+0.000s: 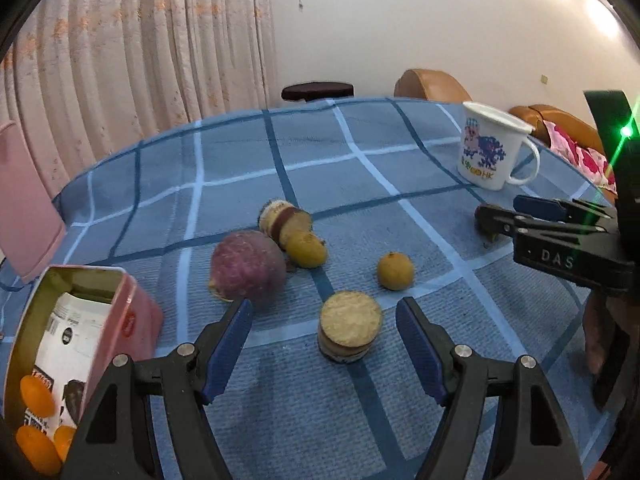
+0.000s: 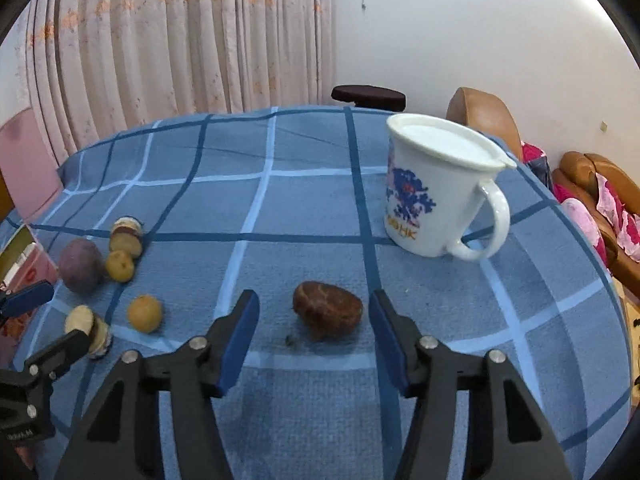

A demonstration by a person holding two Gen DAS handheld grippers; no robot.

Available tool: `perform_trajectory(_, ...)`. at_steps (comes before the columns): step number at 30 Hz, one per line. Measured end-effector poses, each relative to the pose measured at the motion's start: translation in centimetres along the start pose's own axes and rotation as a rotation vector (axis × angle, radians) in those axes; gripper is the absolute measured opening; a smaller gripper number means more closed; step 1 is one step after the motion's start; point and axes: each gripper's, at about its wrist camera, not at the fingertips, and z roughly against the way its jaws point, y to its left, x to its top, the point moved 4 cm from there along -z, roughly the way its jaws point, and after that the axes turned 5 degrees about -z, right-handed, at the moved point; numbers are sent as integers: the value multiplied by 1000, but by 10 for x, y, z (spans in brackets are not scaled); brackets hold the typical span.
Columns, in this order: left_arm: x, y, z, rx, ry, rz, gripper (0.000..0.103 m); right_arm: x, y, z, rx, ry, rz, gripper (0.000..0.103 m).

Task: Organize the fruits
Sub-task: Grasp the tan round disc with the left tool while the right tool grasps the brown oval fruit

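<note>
You get even, fairly bright indoor light, with glare blowing out the upper right of the left wrist view and a green flare streak at its right edge. Shadows on the table [image 1: 248, 168] are soft. Both fisheye views bend at the rims; edges blur slightly.

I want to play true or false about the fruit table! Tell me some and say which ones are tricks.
1. The left gripper is open around a round cut slice. True.
2. The right gripper squeezes the brown fruit. False: its fingers are open, apart from it.
3. The white mug lies tipped over. False: it stands upright.
4. The pink tin holds orange fruits. True.
</note>
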Motion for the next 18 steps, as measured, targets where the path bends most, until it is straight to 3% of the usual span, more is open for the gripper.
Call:
perform_trajectory(9, 0, 0, -16, -63, 61, 18, 60, -1, -7, -23, 2, 106, -33, 51)
perform_trajectory(11, 0, -1, -18, -76, 67, 18, 47, 0, -5, -26, -6, 110, -34, 43)
perform_trajectory(14, 0, -3, -18, -104, 69, 16, 39, 0, -6, -25, 6, 110, -36, 42)
perform_trajectory(18, 0, -3, -17, -105, 65, 15, 37, -1, -10, -24, 22, 108, -50, 41)
